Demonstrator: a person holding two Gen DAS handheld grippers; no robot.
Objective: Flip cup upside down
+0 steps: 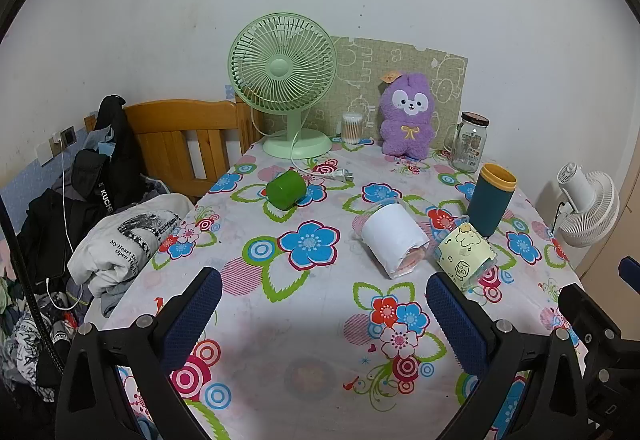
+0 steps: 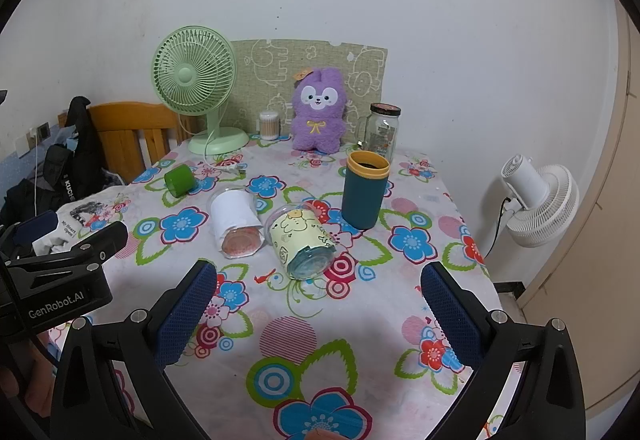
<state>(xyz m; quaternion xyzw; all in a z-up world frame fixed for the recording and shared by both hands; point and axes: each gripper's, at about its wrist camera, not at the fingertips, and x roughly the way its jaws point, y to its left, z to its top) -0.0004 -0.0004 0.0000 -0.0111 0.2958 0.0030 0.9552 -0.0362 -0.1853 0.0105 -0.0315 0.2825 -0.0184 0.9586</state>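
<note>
- Your left gripper (image 1: 322, 314) hovers over the near part of the desk (image 1: 320, 380), jaws wide apart, holding nothing.
- Your right gripper (image 2: 318, 298) sits likewise, jaws wide apart, nothing between them.
- The right wrist view catches the left gripper's body at its left edge, beside the right one.
- Four cups sit mid-desk on the flowered cloth (image 2: 360, 320).
- Blue cup (image 2: 365, 190) with a yellow rim stands upright, mouth up, on the right side, in front of the glass jar (image 2: 383, 132).
- Yellow cartoon cup (image 2: 302, 242) lies on its side, base toward you, just left of the blue cup and nearest the right gripper.
- White cup (image 2: 237, 222) lies on its side just left of the yellow one; whether they touch, I can't tell.
- Green cup (image 1: 287, 190) lies on its side farther back left, apart from the others, next to the fan's plug.
- Back row along the wall: green fan (image 1: 282, 80), tub of cotton swabs (image 1: 352, 128), purple plush toy (image 1: 407, 118), glass jar.
- White fan (image 2: 538, 200) stands off the desk to the right.
- Clothes pile (image 1: 120, 240) lies off the left edge.
</note>
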